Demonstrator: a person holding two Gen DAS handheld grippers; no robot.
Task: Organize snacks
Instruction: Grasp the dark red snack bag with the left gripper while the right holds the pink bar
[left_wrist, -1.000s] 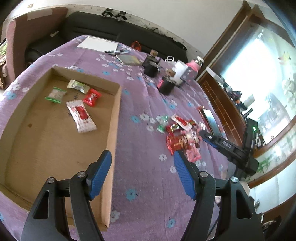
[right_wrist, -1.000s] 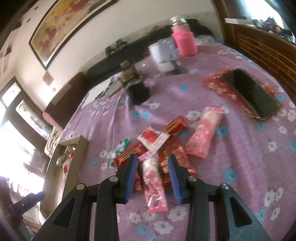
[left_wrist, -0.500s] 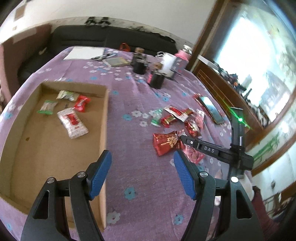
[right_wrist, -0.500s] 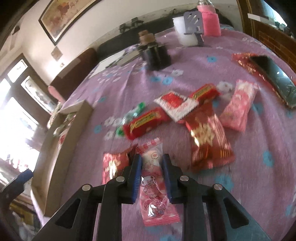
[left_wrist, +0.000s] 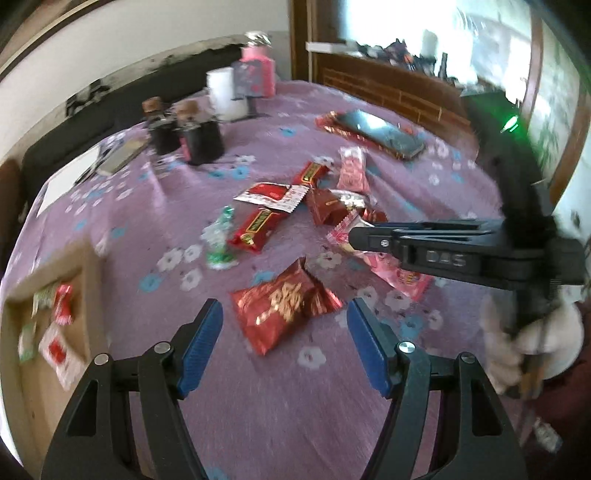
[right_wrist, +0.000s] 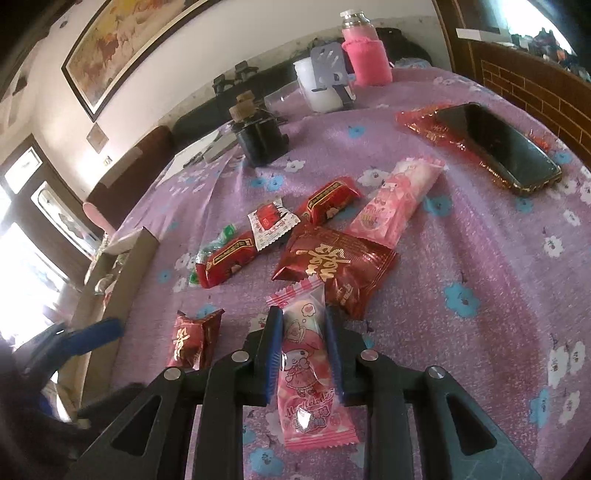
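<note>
My right gripper (right_wrist: 302, 339) is shut on a pink cartoon snack packet (right_wrist: 308, 373), held just above the purple flowered cloth; it also shows in the left wrist view (left_wrist: 364, 236) with the pink packet (left_wrist: 402, 273). My left gripper (left_wrist: 284, 332) is open, its blue pads either side of a red gold-lettered snack bag (left_wrist: 284, 302) lying on the cloth. More snacks lie in a loose group: a large red bag (right_wrist: 332, 266), a red bar (right_wrist: 225, 262), a second pink packet (right_wrist: 395, 203). A cardboard box (left_wrist: 86, 280) at left holds several snacks.
A black phone (right_wrist: 495, 147) lies on a red wrapper at right. Dark jars (right_wrist: 258, 136), a white cup (right_wrist: 317, 88) and a pink bottle (right_wrist: 365, 55) stand at the back. A wooden rail (left_wrist: 388, 85) borders the far right.
The left gripper swung right from the box to the snack group, now straddling the red bag. The right gripper closed on the pink packet.
</note>
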